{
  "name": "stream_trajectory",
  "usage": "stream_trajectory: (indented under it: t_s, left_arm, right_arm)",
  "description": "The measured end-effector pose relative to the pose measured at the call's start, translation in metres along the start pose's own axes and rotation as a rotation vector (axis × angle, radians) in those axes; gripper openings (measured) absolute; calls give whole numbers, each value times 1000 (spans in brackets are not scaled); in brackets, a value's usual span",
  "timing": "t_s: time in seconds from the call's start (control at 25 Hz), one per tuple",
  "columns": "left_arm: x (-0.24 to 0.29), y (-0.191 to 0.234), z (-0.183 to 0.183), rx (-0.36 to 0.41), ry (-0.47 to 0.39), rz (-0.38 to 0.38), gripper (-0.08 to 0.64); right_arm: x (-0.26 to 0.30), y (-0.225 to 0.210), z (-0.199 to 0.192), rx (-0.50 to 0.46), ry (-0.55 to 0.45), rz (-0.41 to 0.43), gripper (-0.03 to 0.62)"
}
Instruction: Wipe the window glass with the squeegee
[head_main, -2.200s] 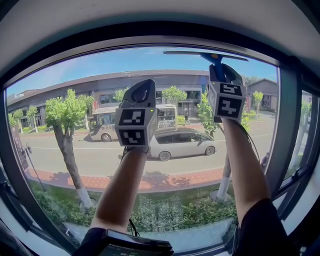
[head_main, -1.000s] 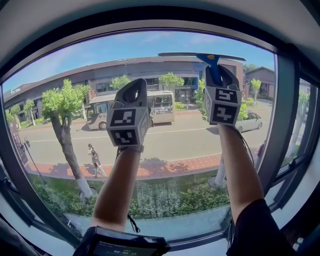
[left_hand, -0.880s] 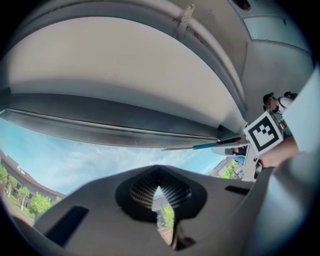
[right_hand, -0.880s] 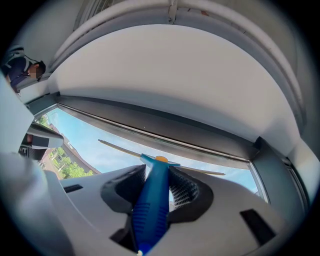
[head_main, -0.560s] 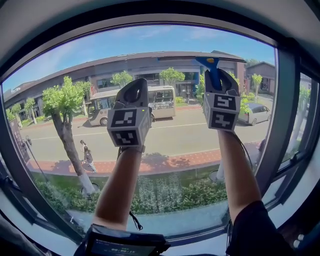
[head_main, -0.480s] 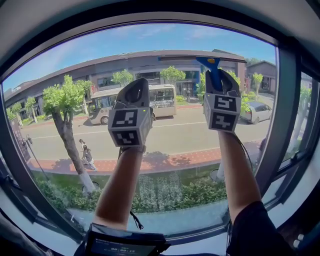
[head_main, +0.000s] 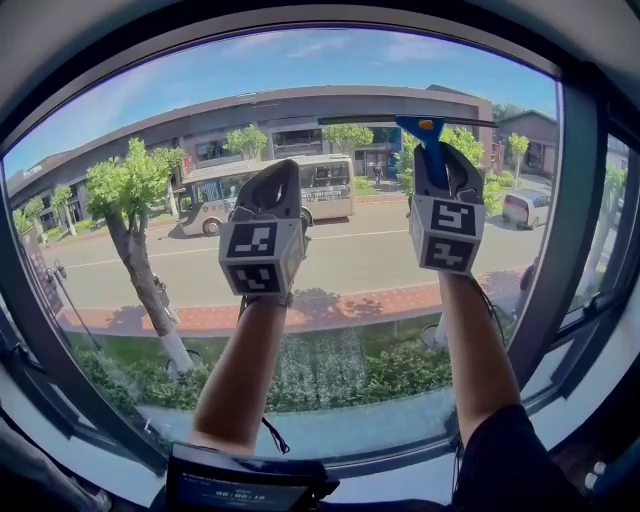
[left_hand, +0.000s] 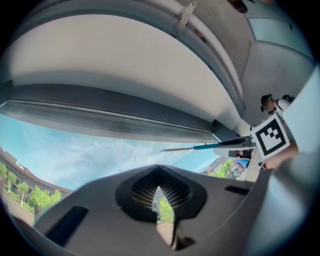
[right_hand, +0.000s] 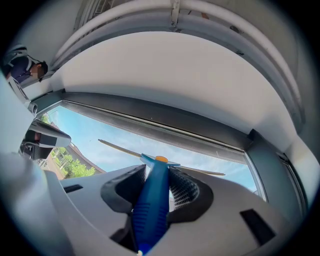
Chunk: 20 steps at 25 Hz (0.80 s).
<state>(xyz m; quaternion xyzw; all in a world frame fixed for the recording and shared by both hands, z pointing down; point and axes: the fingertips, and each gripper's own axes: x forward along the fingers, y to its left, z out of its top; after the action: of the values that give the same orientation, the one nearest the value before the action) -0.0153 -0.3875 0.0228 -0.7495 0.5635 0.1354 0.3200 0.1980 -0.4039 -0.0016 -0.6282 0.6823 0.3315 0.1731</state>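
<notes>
The window glass (head_main: 330, 280) bars everything ahead. Bare pane lies open below and left of the squeegee (head_main: 425, 125) blade, where only the left gripper (head_main: 283, 172) stands beside it. Above, the dark top frame (right_hand: 150, 117) caps the room, and the right mullion (head_main: 565, 230) crowds the right gripper (head_main: 440, 152).

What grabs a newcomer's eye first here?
The blue-handled squeegee stands out, clamped in the right hand-held gripper with its blade level, high on the window glass at upper right. Beside it, the left hand-held gripper is held up mid-pane, shut and empty. Outside, a sunlit street with a bus and trees fills the view.
</notes>
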Motion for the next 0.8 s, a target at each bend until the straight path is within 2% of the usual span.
stream_trajectory:
  t_s: [0.16, 0.32, 0.6, 0.8]
  left_arm:
    - [-4, -3, -12, -9, 6, -11, 2]
    - [-7, -23, -18, 20, 23, -45, 2]
    - [-17, -24, -30, -17, 35, -31, 2]
    - [-22, -26, -48, -34, 42, -63, 2]
  right_arm:
    - [-9, 6, -7, -1, 10, 5, 143]
    - [-14, 6, -13, -4, 16, 11, 143]
    - [-26, 10, -25, -3, 17, 12, 141]
    - [-35, 15, -34, -2, 21, 16, 143]
